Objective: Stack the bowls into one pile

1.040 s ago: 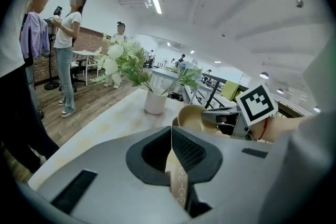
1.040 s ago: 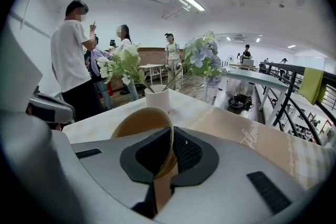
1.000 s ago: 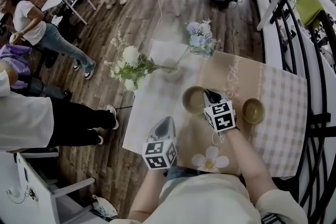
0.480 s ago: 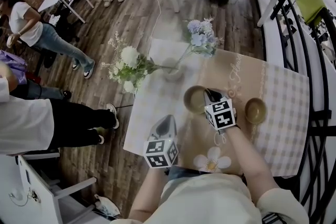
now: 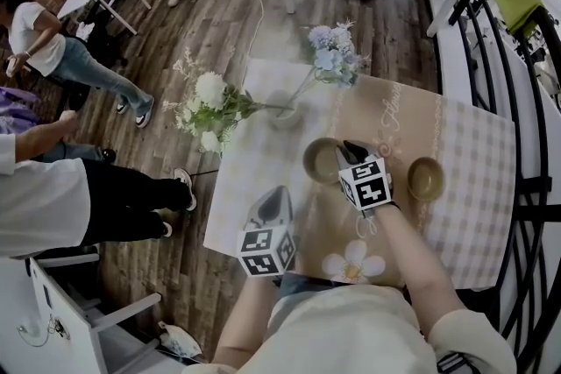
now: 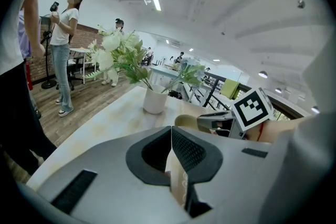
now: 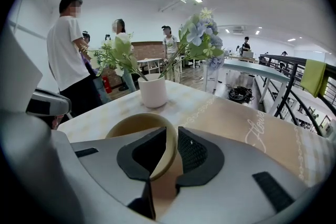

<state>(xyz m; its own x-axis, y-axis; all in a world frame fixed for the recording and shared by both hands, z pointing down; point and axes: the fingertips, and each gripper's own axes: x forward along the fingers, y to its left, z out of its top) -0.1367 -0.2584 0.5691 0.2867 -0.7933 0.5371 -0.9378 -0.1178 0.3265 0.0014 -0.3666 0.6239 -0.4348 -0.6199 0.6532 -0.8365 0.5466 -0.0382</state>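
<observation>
Bowls: two on the worktop (image 5: 465, 188), not yet stacked. The left bowl (image 5: 317, 160) sits near the vase (image 5: 285, 116); the right bowl (image 5: 425, 178) is well apart from it.
Right tongs (image 5: 346, 151): astride the left bowl's rim, jaws opening. The rim stands between the pads with a gap showing, so the hold looks released.
Left tongs (image 5: 279, 193): jaws together, holding nothing, by the worktop's near edge.
Risk, snag: if the right tongs pull away before the jaws clear the rim, a pad could catch it and tip or drag the bowl.
Risk, vase: a push away from the person could nudge the bowl into the vase and topple the flowers.
Risk, stack: a one-sided rim grip may tilt the bowl when it is carried.
</observation>
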